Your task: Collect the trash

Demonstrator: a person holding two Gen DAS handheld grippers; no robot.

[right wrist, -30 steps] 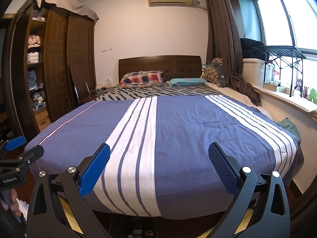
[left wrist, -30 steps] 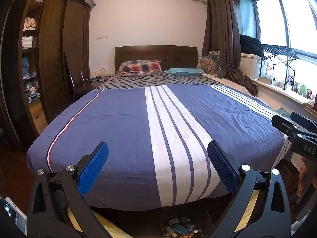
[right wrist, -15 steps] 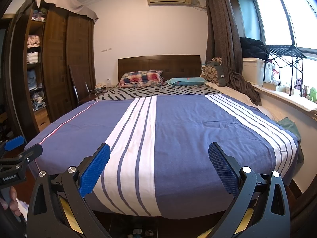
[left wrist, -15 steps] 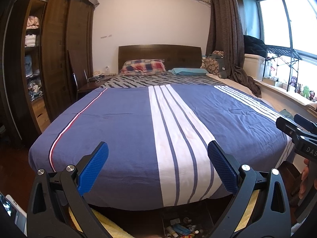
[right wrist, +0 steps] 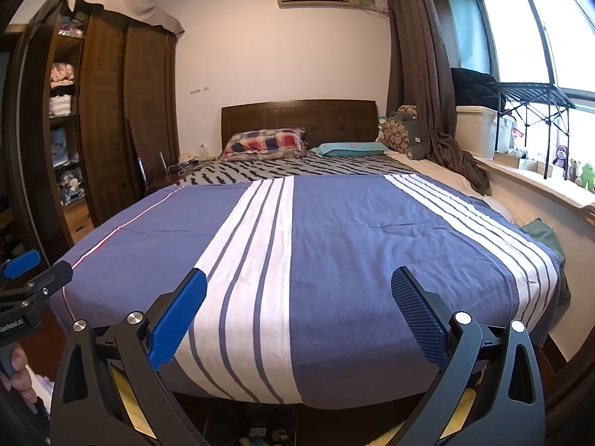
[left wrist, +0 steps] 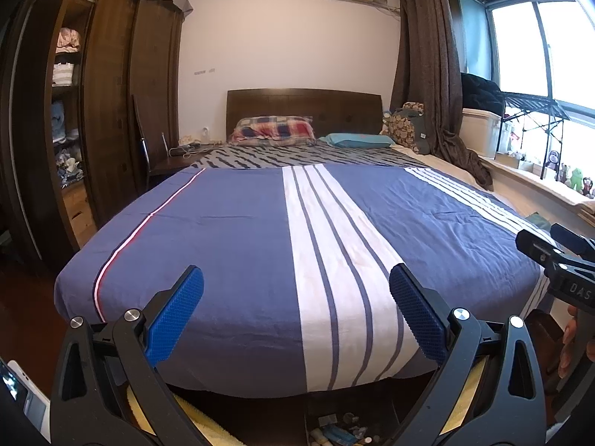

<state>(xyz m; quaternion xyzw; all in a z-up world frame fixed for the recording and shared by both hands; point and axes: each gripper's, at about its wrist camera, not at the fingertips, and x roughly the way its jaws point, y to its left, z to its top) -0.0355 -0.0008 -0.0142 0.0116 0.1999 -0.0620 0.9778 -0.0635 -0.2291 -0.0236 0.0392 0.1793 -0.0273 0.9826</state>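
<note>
Both grippers hover at the foot of a bed covered by a blue quilt with white stripes (left wrist: 238, 245). My left gripper (left wrist: 295, 297) is open and empty. My right gripper (right wrist: 297, 299) is open and empty; it also shows at the right edge of the left wrist view (left wrist: 557, 264). The left gripper shows at the left edge of the right wrist view (right wrist: 26, 278). No trash lies on the quilt. A dark bin with small bottles and wrappers (left wrist: 338, 431) sits on the floor under the bed's foot, below the left gripper.
A tall dark wardrobe with shelves of clothes (left wrist: 74, 119) stands left. A plaid pillow (left wrist: 273, 132) and a teal pillow (left wrist: 357, 140) lie by the headboard. A nightstand with cables (left wrist: 178, 158) stands left. The window sill at right holds a white box (left wrist: 479, 132) and toys.
The left wrist view has shifted slightly left and up, so the bed sits a little lower and further right in it. The right gripper has barely moved. Both jaws stay open.
</note>
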